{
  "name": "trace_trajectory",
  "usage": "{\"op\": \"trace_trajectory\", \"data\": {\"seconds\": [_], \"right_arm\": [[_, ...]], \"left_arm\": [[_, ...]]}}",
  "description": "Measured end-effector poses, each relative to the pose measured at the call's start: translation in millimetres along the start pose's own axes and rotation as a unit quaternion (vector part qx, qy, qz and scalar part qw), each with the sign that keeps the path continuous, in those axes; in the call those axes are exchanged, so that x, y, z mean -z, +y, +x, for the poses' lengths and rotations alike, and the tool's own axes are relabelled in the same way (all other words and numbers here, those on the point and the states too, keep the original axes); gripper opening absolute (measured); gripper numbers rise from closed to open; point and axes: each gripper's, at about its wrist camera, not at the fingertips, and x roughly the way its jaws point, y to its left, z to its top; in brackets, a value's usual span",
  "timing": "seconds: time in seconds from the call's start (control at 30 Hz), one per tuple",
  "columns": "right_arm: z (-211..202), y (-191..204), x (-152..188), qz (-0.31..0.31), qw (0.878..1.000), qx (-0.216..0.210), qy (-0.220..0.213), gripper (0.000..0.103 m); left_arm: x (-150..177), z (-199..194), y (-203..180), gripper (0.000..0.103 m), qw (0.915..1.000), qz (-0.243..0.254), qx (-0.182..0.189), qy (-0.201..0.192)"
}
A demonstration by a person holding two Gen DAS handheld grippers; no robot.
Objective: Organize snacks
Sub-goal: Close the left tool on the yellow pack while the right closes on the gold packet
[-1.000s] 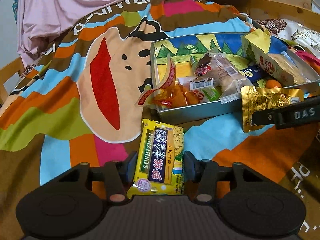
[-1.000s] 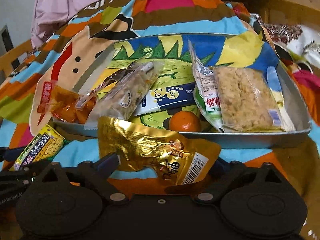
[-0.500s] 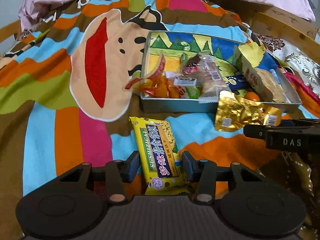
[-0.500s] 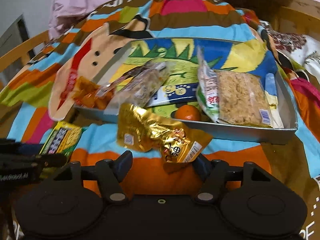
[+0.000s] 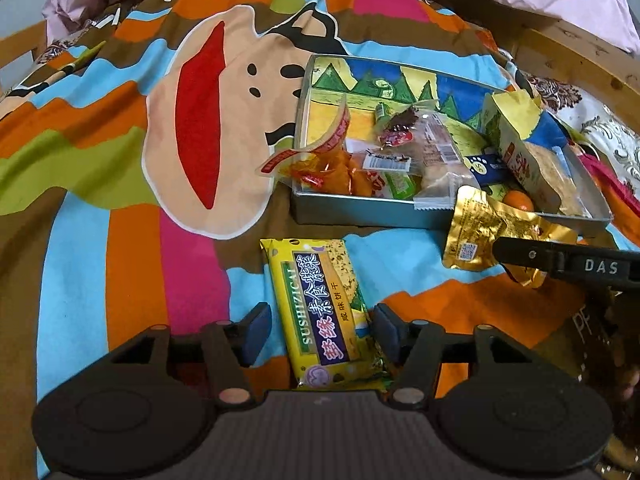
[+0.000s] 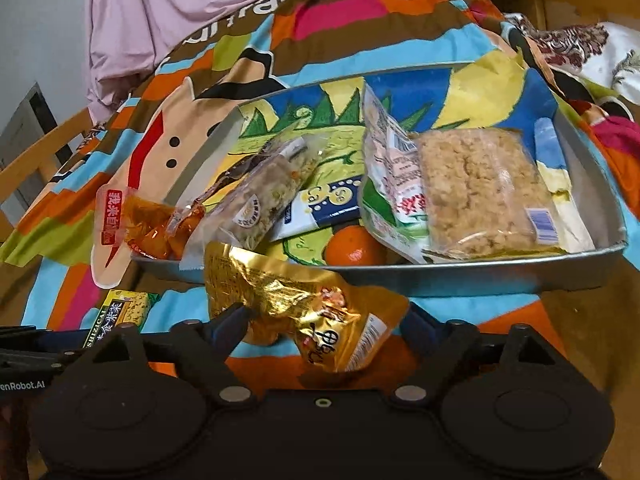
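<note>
While both tongs are spreading, neither snack has yet reached the tray [image 5: 360, 216]. The left tongs [image 5: 318, 326] stand about half open around the yellow cracker packet [image 5: 320, 312]; a second ago their pads sat close against its edges, and now a gap shows on the left side while the right pad is at or just off the wrapper, so the packet looks released. It lies flat on the bedspread [image 5: 100, 240] between the pads, its far end pointing toward the tray just beyond.

The right tongs [image 6: 320, 320] are also widening. The gold foil pouch [image 6: 296, 304] lies between them, crumpled, its far edge near the tray's front wall; the left pad touches the foil, the right is partly hidden behind it, and a firm hold cannot be confirmed.

Judgement: the tray already holds several packets and an orange [image 6: 352, 246]. Both remaining snacks sit on the bed outside it and need a fresh grip before transfer.
</note>
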Motion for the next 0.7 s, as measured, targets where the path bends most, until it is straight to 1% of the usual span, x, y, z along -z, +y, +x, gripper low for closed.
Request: {"op": "trace_trajectory", "data": {"seconds": [0.07,0.17,0.23,0.3,0.37,0.47,0.53,0.63,0.7], "right_arm": [[-1,7,0,-0.019,1.000,0.000,-0.002,0.070],[-6,15,2,-0.041,0.999,0.006,-0.007,0.063],[-11,19,3,-0.049,0.999,0.009,-0.008,0.061],[-17,23,3,-0.056,0.998,0.012,-0.005,0.052],[-24,26,5,-0.062,0.998,0.021,0.002,0.046],[-36,25,11,-0.067,0.998,0.019,0.006,0.039],[-43,25,15,-0.078,0.997,0.019,0.008,0.030],[-53,27,19,-0.090,0.996,0.007,0.012,0.029],[-59,30,22,-0.096,0.995,-0.007,0.020,0.031]], "left_arm": [[-1,2,2,0.062,1.0000,-0.003,0.003,0.000],[-1,4,4,0.063,1.0000,-0.007,0.005,0.001],[-1,4,4,0.061,1.0000,-0.006,0.006,0.001],[-1,2,3,0.054,1.0000,-0.007,0.004,0.002],[0,0,2,0.054,1.0000,-0.007,0.003,0.003],[1,-2,4,0.054,0.9998,-0.020,0.007,0.006],[2,-3,6,0.054,0.9995,-0.029,0.011,0.009],[4,-5,6,0.054,0.9991,-0.038,0.015,0.013],[6,-8,5,0.053,0.9989,-0.041,0.017,0.017]]}}
